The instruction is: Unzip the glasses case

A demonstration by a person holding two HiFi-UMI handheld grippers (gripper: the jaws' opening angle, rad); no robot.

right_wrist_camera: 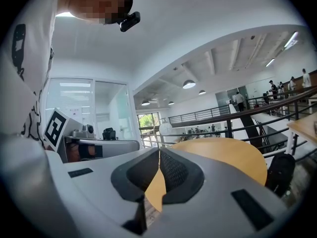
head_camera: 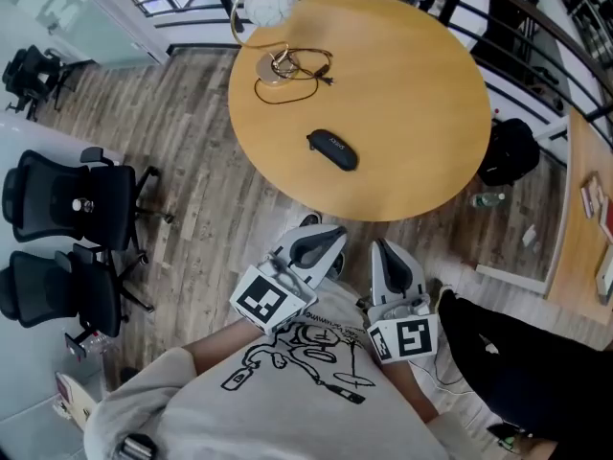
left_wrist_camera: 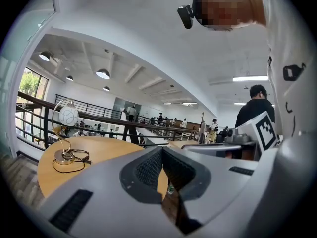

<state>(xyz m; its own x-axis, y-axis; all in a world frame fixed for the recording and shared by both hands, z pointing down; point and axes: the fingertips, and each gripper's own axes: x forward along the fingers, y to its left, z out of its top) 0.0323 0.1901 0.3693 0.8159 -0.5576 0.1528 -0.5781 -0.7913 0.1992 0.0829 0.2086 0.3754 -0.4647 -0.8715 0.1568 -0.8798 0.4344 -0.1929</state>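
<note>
Jaws on the left gripper (head_camera: 318, 241) are clenched together with nothing between them; the right gripper (head_camera: 391, 260) is likewise closed and empty (only a sliver of tabletop shows in the gap below its pads); both are held side by side at the person's chest, just short of the near edge of the round light-wood table (head_camera: 412, 84), pointing towards it; the dark oblong glasses case (head_camera: 332, 150) lies closed on the table, well apart from both grippers; a desk lamp with a white globe shade (head_camera: 265, 6) and its looped black cord (head_camera: 287, 89) sit at the far-left rim; black office chairs (head_camera: 67, 204) stand on the wood-plank floor (head_camera: 206, 190) to the left.
</note>
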